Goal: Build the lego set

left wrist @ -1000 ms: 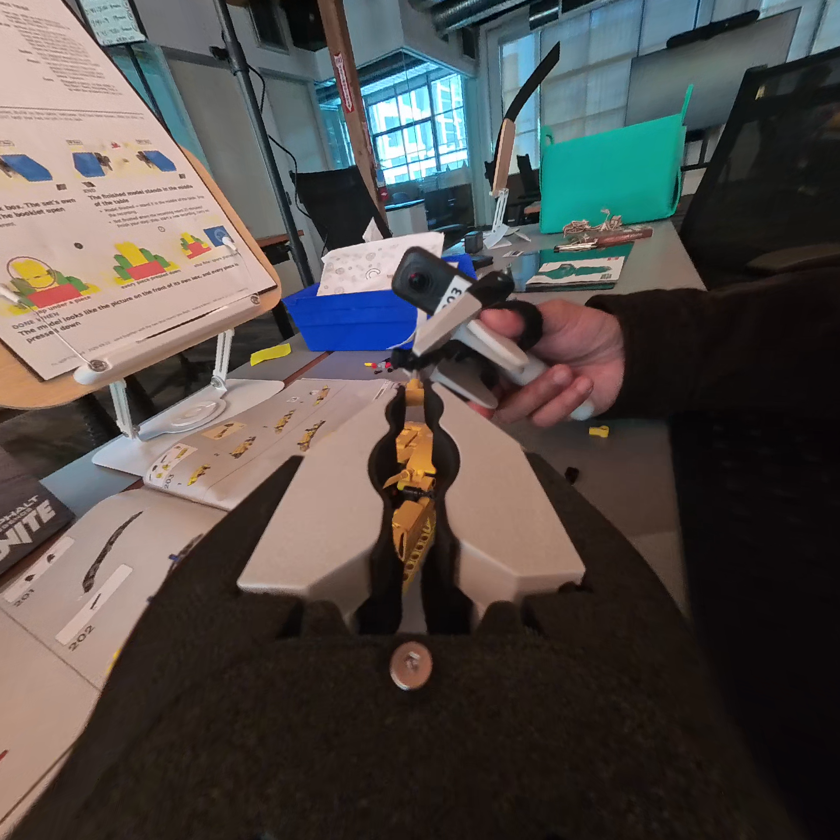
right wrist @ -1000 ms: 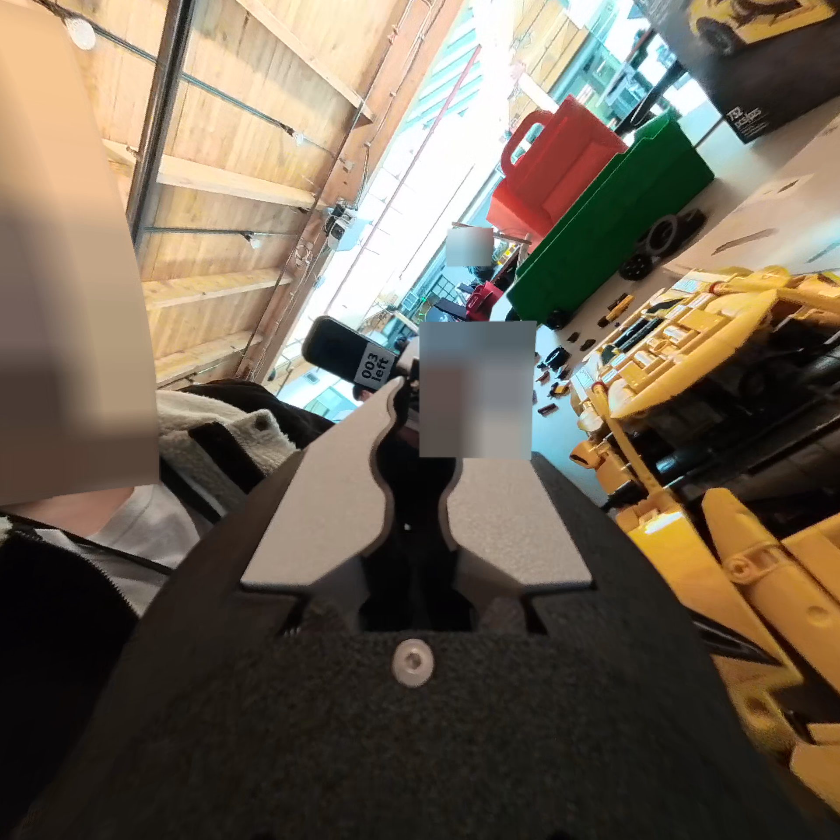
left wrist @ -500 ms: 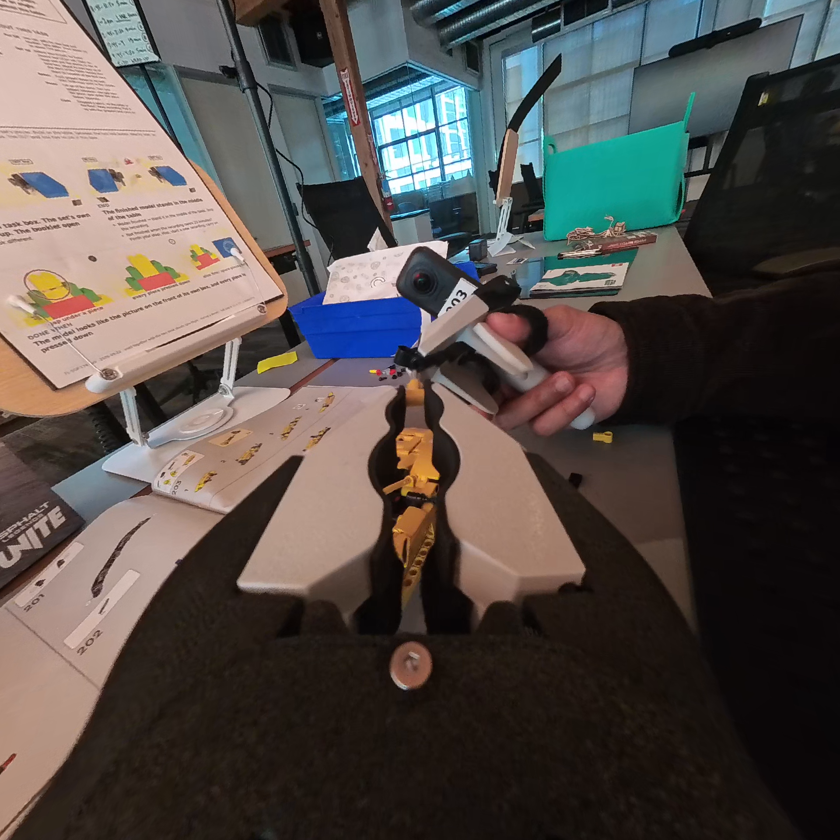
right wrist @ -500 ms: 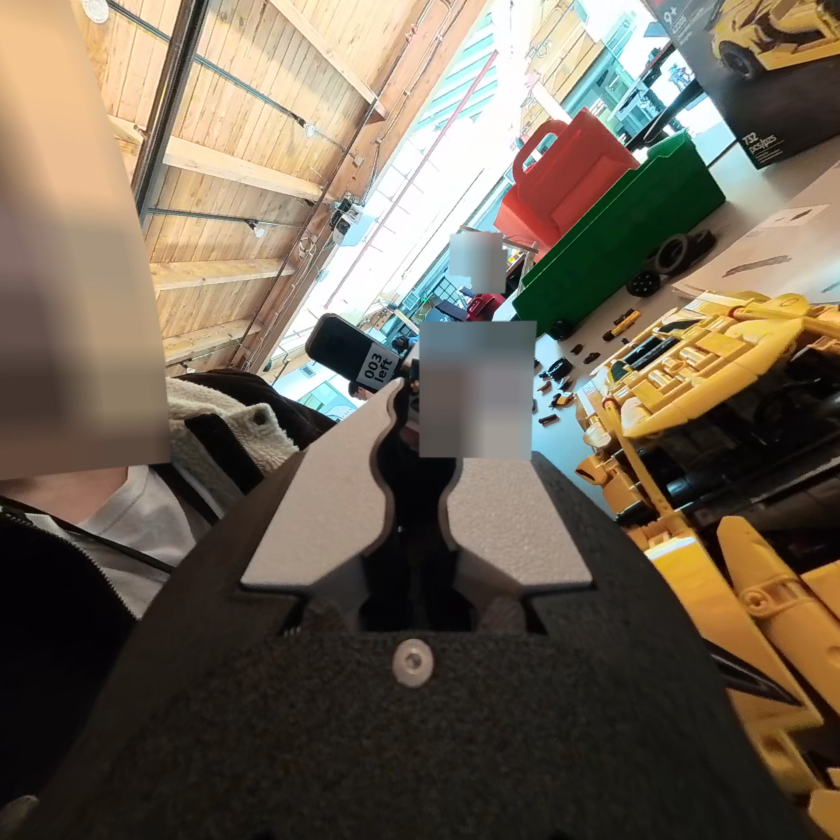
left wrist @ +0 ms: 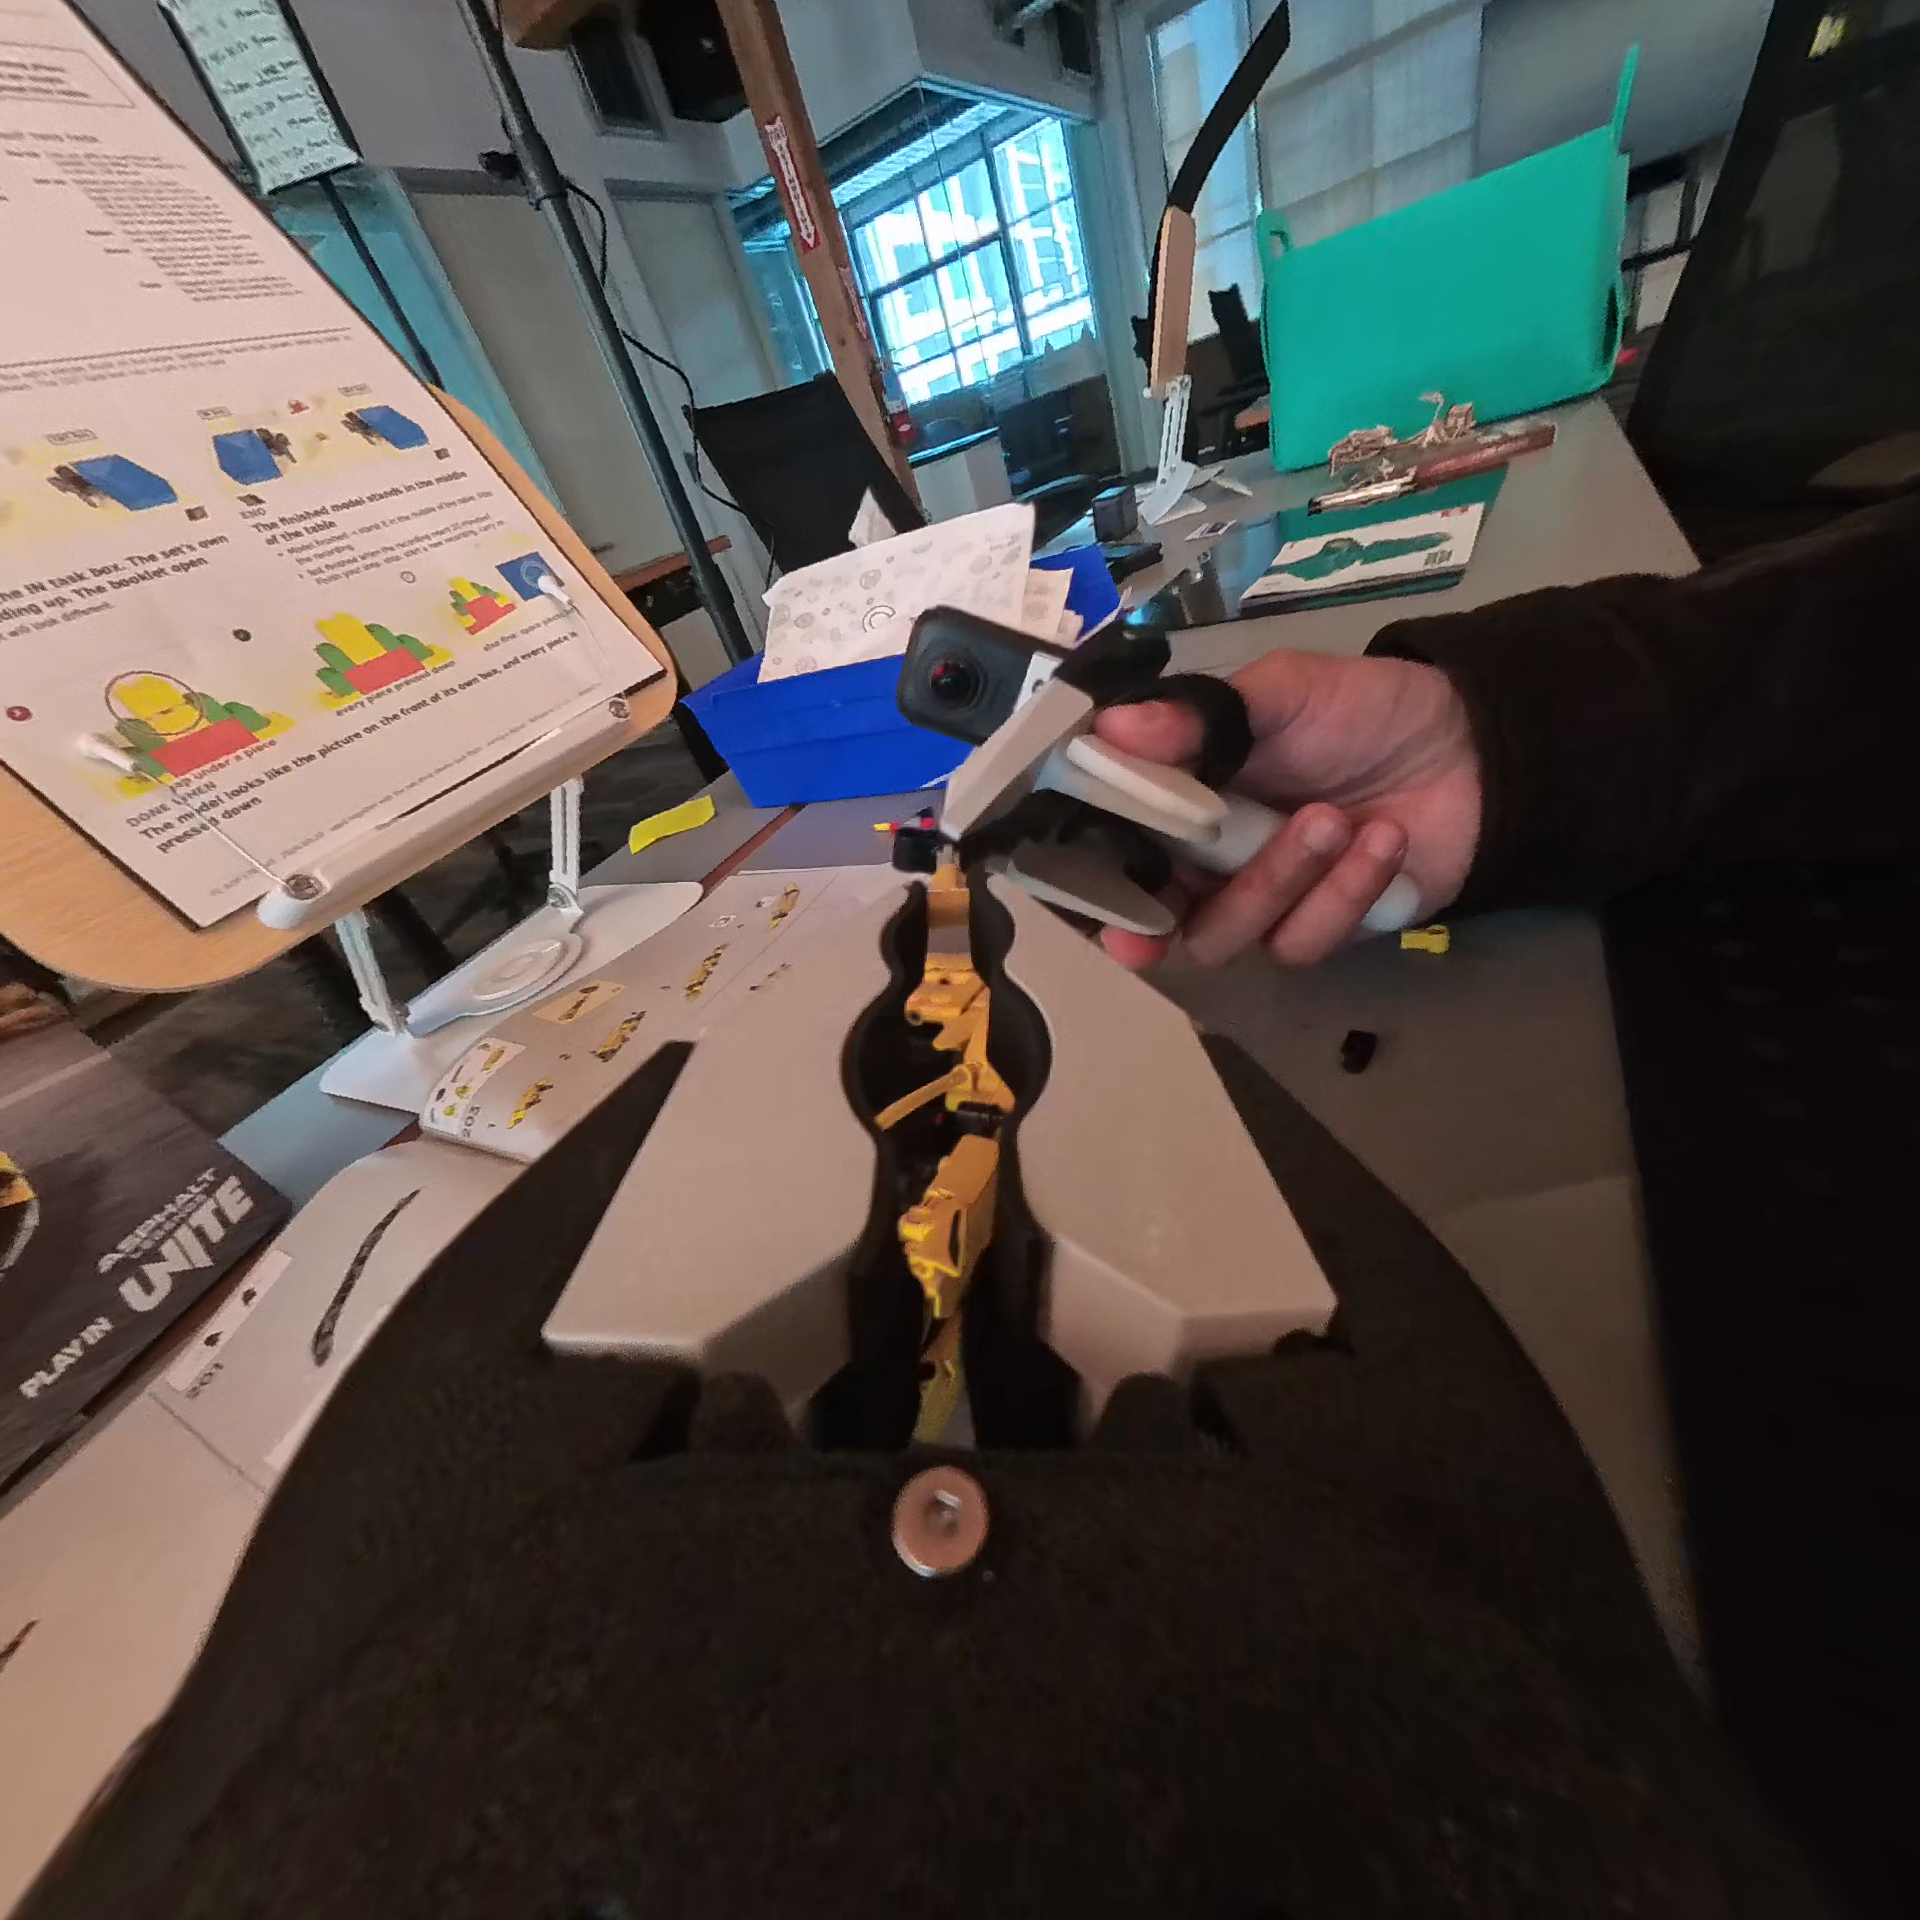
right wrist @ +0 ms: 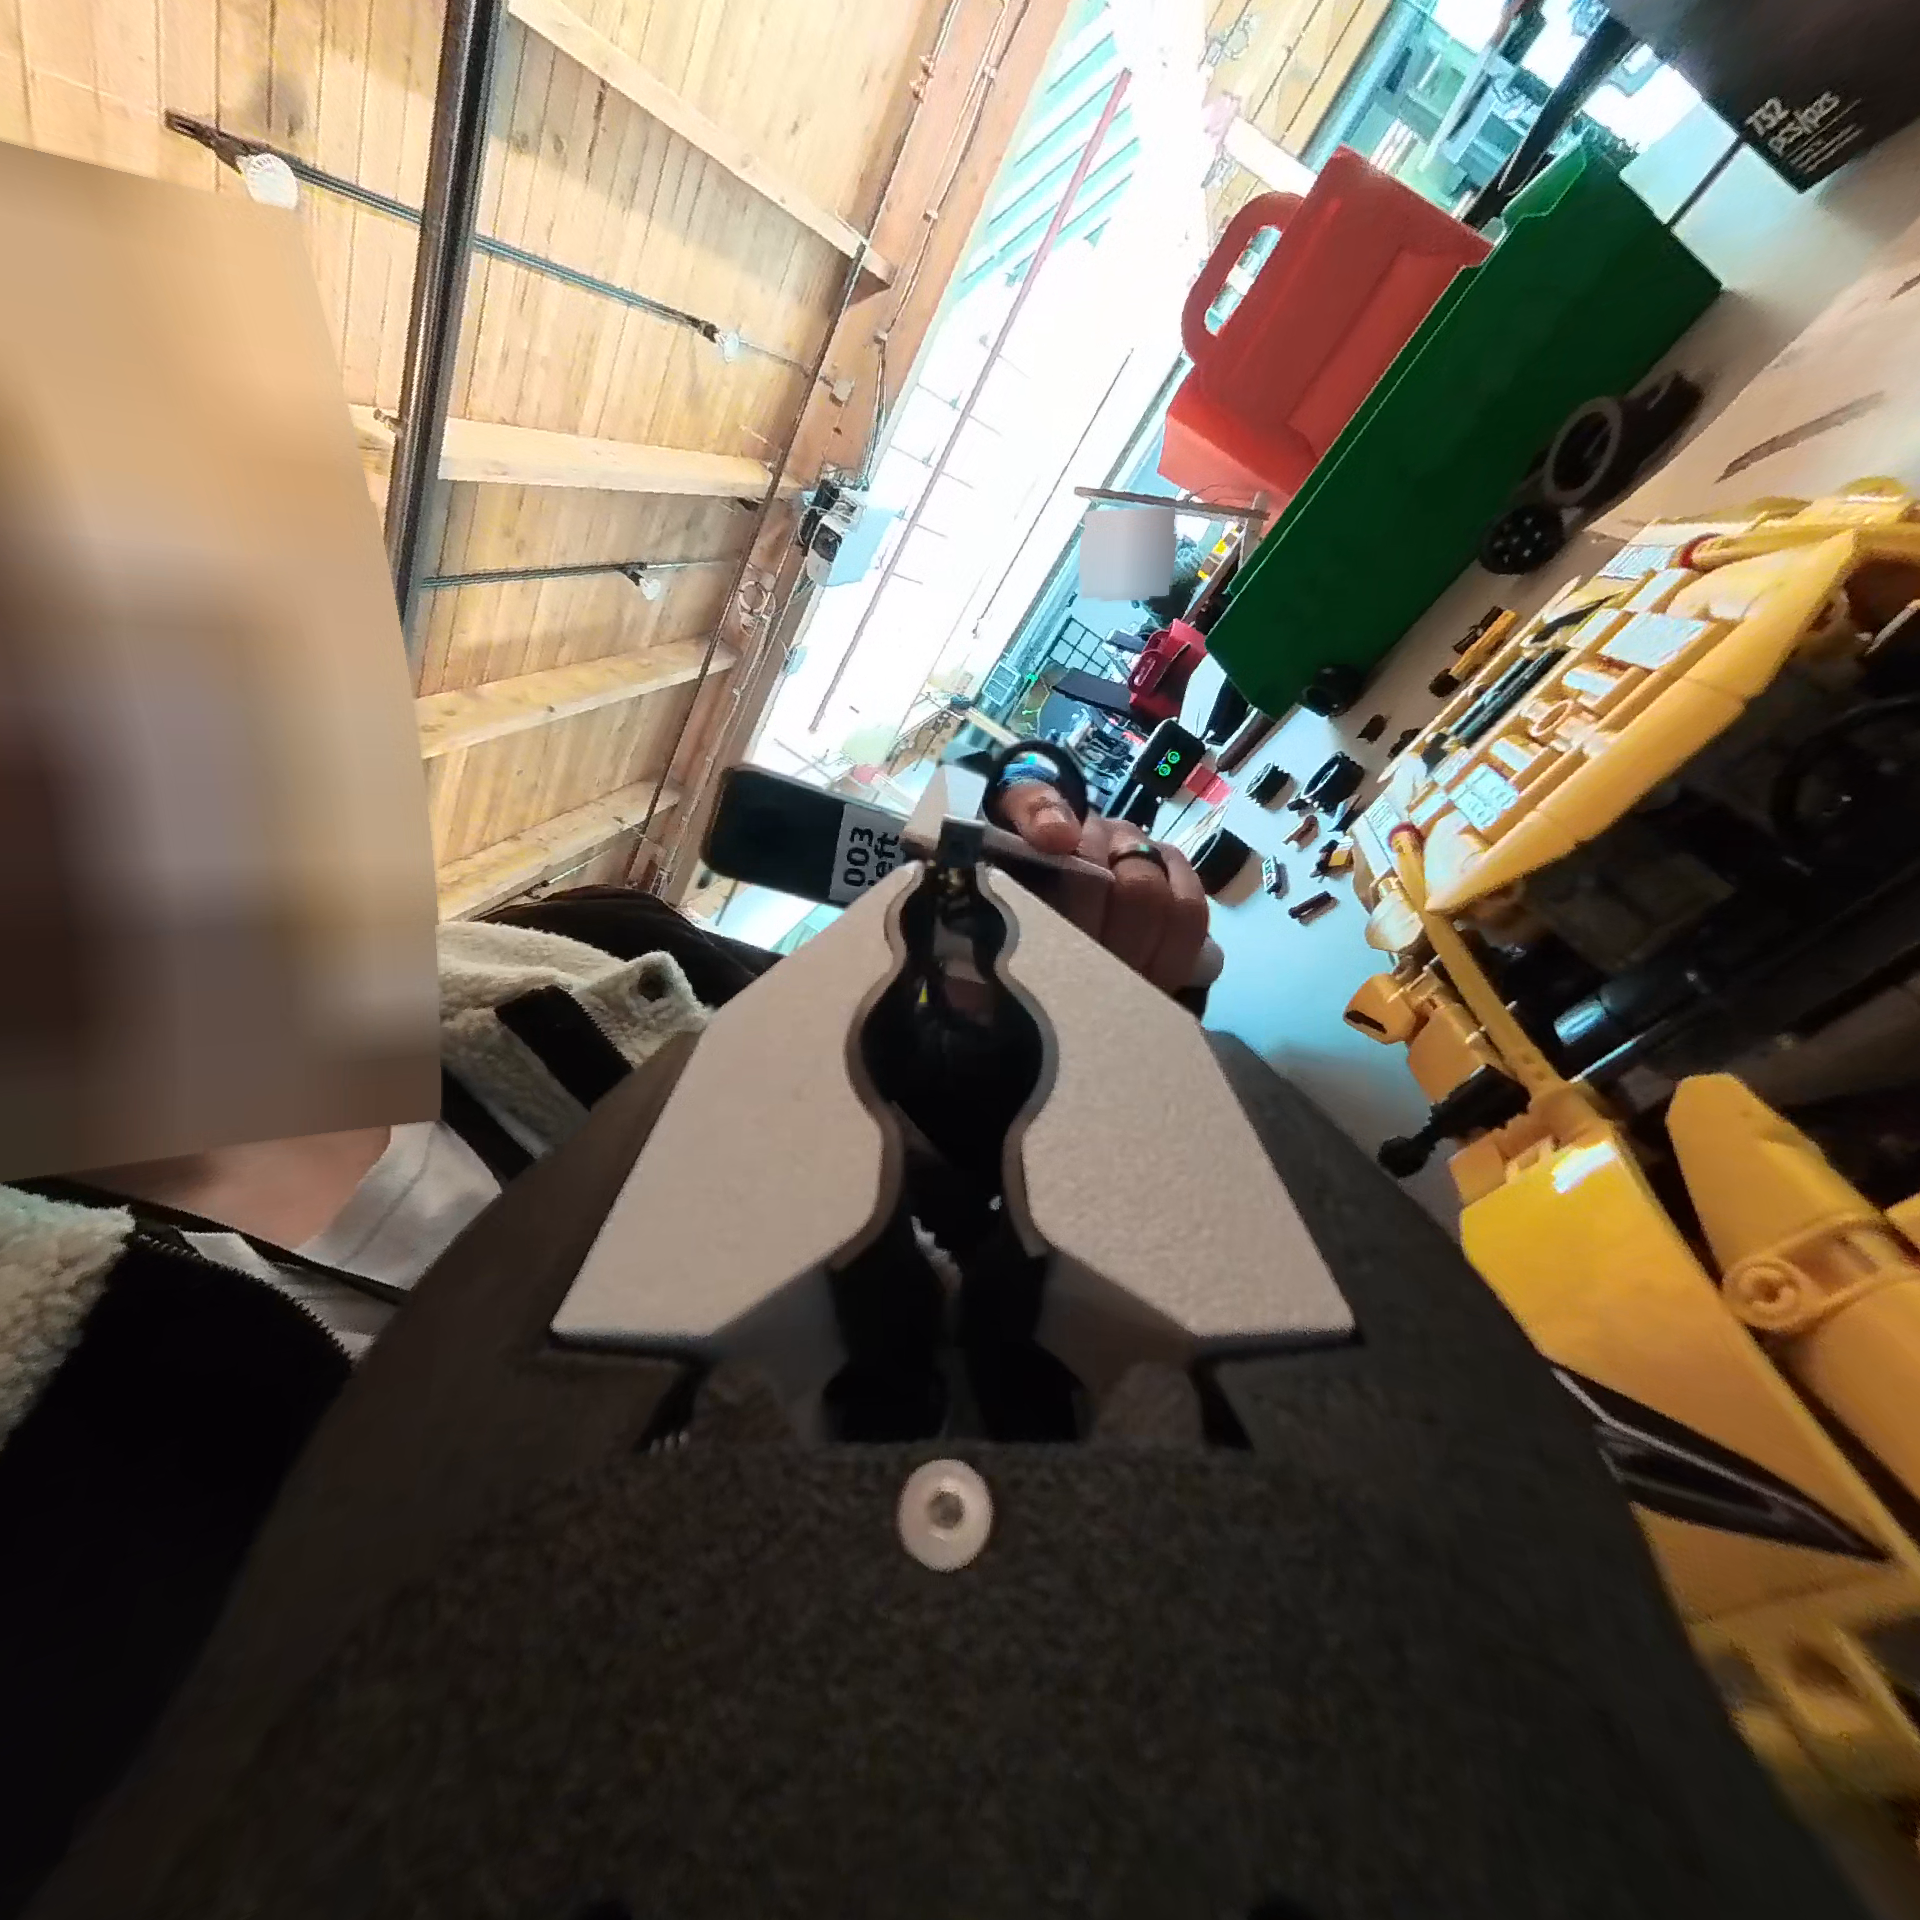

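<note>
The grey counter (left wrist: 1455, 1091) carried a large yellow brick-built car (right wrist: 1662, 831) beside loose dark pieces. The left gripper (left wrist: 948, 914) had its jaws clamped on a slim yellow brick sub-assembly (left wrist: 961, 1174). The right gripper (right wrist: 951, 883) had its jaws pinched on a tiny black piece (right wrist: 954, 837), touching that sub-assembly's tip.

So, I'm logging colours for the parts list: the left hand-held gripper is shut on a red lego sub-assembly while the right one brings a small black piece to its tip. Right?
Not quite: the lego sub-assembly clamped in the left hand-held gripper is yellow, not red, as the left wrist view shows. The right hand-held gripper does bring a small black piece to its tip.
</note>
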